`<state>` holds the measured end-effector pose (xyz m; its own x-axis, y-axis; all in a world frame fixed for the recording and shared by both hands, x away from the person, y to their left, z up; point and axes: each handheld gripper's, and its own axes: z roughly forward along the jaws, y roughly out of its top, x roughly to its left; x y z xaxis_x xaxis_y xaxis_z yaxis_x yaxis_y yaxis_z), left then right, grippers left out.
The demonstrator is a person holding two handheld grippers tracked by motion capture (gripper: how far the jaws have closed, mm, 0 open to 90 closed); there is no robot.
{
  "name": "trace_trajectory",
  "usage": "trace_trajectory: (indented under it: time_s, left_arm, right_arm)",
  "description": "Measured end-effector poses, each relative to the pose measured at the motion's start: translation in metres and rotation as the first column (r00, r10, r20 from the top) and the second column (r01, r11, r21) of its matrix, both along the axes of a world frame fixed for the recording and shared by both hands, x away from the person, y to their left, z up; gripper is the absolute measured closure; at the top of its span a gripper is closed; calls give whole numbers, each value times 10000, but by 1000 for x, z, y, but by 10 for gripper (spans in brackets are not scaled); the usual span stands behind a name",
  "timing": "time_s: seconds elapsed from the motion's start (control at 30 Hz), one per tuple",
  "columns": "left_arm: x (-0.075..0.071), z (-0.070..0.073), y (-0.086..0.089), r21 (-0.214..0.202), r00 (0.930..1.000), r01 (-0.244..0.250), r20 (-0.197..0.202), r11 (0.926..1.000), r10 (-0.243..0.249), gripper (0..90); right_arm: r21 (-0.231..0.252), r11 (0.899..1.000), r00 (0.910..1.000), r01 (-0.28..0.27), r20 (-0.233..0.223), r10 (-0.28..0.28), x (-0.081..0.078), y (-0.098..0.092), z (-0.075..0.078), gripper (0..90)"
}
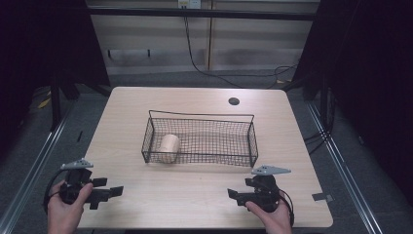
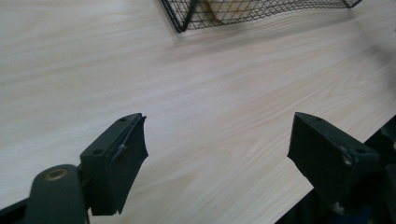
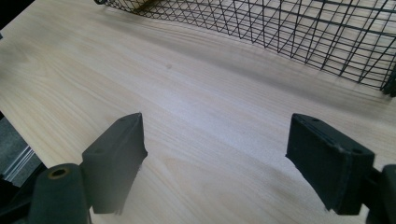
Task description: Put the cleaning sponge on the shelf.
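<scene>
A black wire basket [image 1: 199, 116] stands in the middle of the light wooden table [image 1: 195, 200]. A tan cylinder [image 1: 170, 145] lies on its side in the basket's left end. My left gripper [image 1: 111, 186] is held low at the table's front left corner, jaws open and nothing between them. In the left gripper view the open gripper [image 2: 217, 140] faces bare wood, with the basket's corner [image 2: 187, 18] and the tan cylinder [image 2: 229, 7] at the top. My right gripper [image 1: 241, 189] sits open at the front right. In its own view the open gripper [image 3: 215, 140] looks toward the basket's mesh wall [image 3: 299, 28].
A dark round hole [image 1: 234, 101] is set in the tabletop behind the basket. A piece of tape [image 1: 322, 197] sticks out at the right front edge. Cables [image 1: 204, 68] trail over the floor behind the table, and metal rails run along both sides.
</scene>
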<state>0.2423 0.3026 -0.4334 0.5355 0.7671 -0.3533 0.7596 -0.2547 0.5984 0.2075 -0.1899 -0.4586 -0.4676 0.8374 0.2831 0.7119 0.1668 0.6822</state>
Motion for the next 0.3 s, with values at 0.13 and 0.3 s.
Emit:
trace_trajectory:
  time_s: [0.13, 0.3]
  left_arm:
    - [-7, -12, -7, -59, 9997, 5, 260, 10000, -3, 188]
    - [-12, -19, -10, 73, 9988, 177, 447, 9998, -180, 188]
  right_arm:
    - [-45, 9999, 9999, 127, 21, -127, 1, 1, -2, 176]
    - [-447, 9990, 9998, 94, -175, -102, 2, 4, -7, 164]
